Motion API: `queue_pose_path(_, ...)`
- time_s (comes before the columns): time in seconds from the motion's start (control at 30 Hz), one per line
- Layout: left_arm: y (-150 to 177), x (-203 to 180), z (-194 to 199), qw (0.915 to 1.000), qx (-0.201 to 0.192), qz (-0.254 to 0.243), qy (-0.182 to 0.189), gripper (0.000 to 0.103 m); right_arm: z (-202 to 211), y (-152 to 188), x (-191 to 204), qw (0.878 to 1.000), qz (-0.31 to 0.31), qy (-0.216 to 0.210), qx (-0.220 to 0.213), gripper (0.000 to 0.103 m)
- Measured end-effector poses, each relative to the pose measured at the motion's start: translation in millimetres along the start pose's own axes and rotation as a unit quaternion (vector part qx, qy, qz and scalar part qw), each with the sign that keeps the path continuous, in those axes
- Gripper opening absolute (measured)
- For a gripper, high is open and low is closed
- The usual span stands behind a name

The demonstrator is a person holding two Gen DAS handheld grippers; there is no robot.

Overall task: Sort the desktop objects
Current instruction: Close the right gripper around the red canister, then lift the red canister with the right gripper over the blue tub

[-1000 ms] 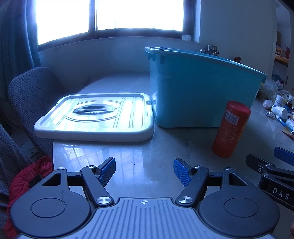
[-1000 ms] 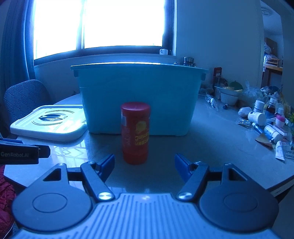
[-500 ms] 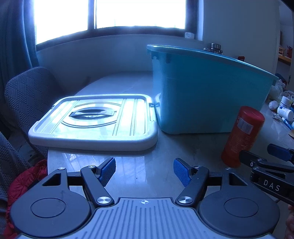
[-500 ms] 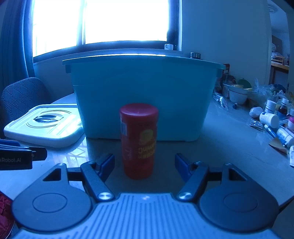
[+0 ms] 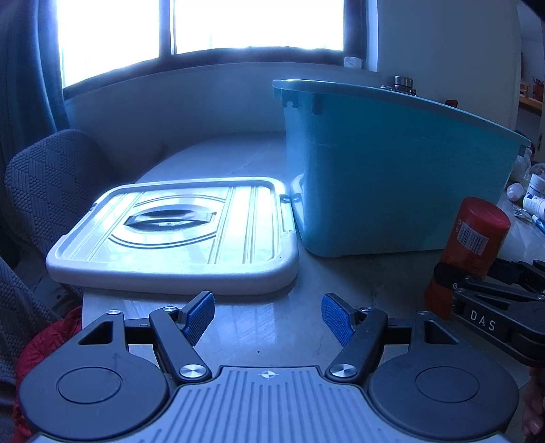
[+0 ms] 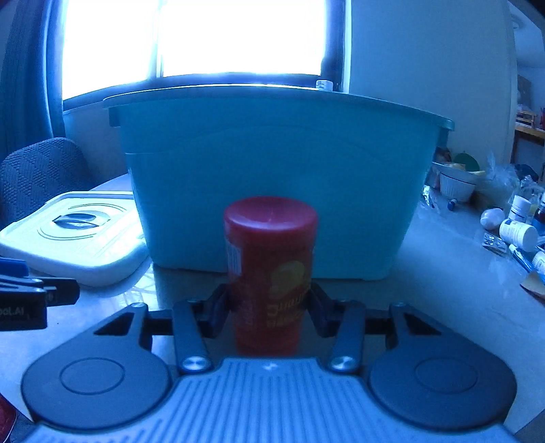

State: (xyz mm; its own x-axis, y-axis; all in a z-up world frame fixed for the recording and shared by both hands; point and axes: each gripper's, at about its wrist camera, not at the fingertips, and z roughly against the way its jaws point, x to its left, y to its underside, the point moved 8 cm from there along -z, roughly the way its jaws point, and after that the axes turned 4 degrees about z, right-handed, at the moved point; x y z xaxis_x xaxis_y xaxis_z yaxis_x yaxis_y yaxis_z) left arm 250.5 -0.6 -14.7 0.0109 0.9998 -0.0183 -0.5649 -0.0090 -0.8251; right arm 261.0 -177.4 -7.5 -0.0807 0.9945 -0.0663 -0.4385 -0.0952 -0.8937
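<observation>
Right hand-held gripper point(image 6: 269, 306) pinches the tall red cylindrical canister point(image 6: 270, 272) low, in front of the teal plastic bin point(image 6: 272, 177); left hand-held gripper point(image 5: 268, 318) is spread, holding nothing. The low grip risks tilting against the bin wall.

We see a blown-out window point(image 5: 201, 27) far ahead of the jaws backlighting both views, with a cold blue cast. Its glare streaks the table point(image 5: 269, 323) just beyond the jaws. The red canister point(image 6: 270, 272) between the jaws looks soft. Fisheye curvature bends straight lines toward the edges.

A home: cluttered table point(image 6: 442, 289), upholstered chair point(image 5: 47, 177), window point(image 5: 204, 27).
</observation>
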Motion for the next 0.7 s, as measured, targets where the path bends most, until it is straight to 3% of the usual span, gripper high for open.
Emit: queue_pose_path(0.7,9.1,-6.8,45.4,0.9997,-0.005,0.018,0.015,0.072,67.1,-15.4,-11.5,1.0,0.006,0.006,-0.018,0.049)
